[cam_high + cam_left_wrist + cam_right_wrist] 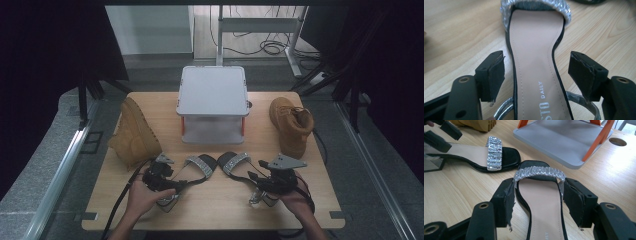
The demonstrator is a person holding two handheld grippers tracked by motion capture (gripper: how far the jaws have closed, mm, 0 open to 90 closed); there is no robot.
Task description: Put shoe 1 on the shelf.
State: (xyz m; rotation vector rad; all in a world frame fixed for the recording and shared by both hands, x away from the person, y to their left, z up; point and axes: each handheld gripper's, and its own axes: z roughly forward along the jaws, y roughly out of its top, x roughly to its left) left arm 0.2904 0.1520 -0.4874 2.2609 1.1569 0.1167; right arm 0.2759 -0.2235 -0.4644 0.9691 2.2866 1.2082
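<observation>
Two black sandals with glittery silver straps lie side by side near the front of the wooden table (300, 200). My left gripper (172, 186) is open around the left sandal (199, 167); its pads (496, 72) stand clear of the tan insole (534, 45) on both sides. My right gripper (257, 184) straddles the right sandal (235, 162) just behind its strap (539, 173). Its jaws are open, with the pads (507, 202) close beside the sole (544, 205) and not pressing on it. The left sandal (474, 153) and left gripper (446, 133) appear at the upper left of the right gripper view.
A grey two-level stand (212, 92) with orange legs (599, 140) sits at the back middle of the table. One tan boot (134, 132) lies on its side at the left. Another tan boot (292, 122) stands upright at the right. A round hole (617, 141) is in the tabletop.
</observation>
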